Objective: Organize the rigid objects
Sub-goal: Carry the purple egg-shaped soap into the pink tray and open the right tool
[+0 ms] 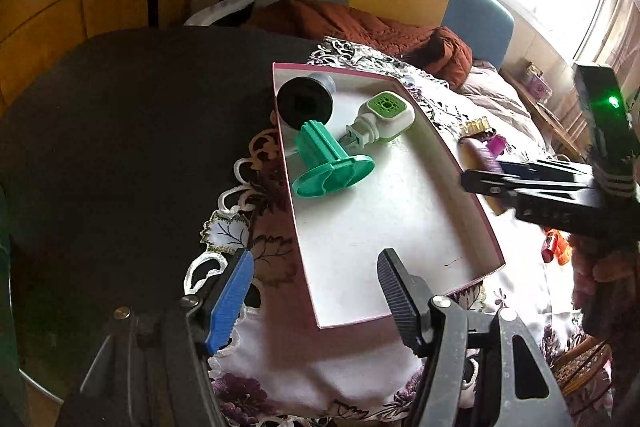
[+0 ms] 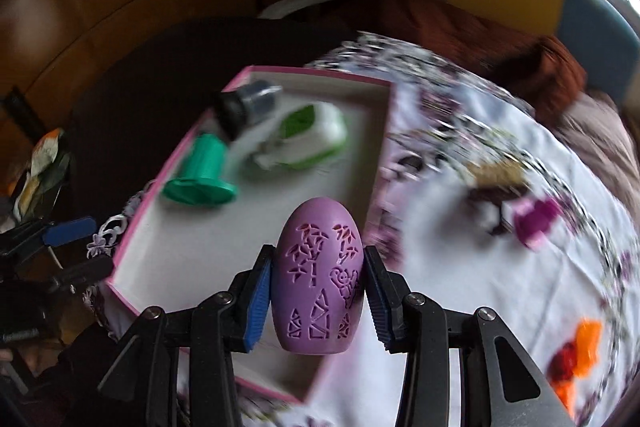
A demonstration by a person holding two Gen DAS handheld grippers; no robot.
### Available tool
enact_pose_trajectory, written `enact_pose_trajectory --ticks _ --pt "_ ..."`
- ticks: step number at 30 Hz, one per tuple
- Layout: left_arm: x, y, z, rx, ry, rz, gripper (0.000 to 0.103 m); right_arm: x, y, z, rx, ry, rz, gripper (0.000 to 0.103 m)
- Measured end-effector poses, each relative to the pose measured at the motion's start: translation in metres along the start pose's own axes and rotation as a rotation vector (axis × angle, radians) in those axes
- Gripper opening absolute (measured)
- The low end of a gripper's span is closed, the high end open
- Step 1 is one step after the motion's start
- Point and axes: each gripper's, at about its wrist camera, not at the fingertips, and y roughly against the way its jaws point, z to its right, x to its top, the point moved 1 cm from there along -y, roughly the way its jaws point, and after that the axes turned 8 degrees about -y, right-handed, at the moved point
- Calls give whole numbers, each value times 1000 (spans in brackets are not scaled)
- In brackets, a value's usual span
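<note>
Right gripper (image 2: 318, 301) is clamping the purple egg-shaped plastic shell with cut-out patterns (image 2: 318, 273) by its sides, carrying it above the near edge of the pink-rimmed white cardboard tray (image 2: 372, 163), likely for drop-in. Left gripper (image 1: 316, 301) is hovering spread and empty at the tray's near corner. Beyond, the teal plastic flanged spool (image 2: 202, 173) is lying inside.

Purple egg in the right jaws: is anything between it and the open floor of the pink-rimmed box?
Nothing visible. The purple egg hangs over the pink-rimmed box near end, whose floor is bare there; the green spool, black cap and white-green plug lie at the far end.
</note>
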Motion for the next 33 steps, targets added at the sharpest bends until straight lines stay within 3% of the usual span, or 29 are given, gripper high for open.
enact_pose_trajectory --ticks 4,9,15,21,27,28,33 --pt "-2 0 -3 2 11 -1 66 13 -29 -14 -11 22 -44 43" --pt "-5 -2 -6 6 14 -9 66 29 -71 -8 -132 17 -80 44" --pt "-5 -3 -12 28 22 -11 66 40 -83 4 -205 -16 -35 41" --pt "-4 0 -14 54 17 0 66 38 -82 4 -190 -19 -28 47" --pt "-3 2 -11 62 9 -1 66 27 -72 -5 -173 -9 -8 63" --pt "-3 2 -11 62 9 0 66 26 -70 -5 -178 -12 1 70" --pt "-2 1 -8 60 1 -2 66 22 -57 1 -147 -55 32 71"
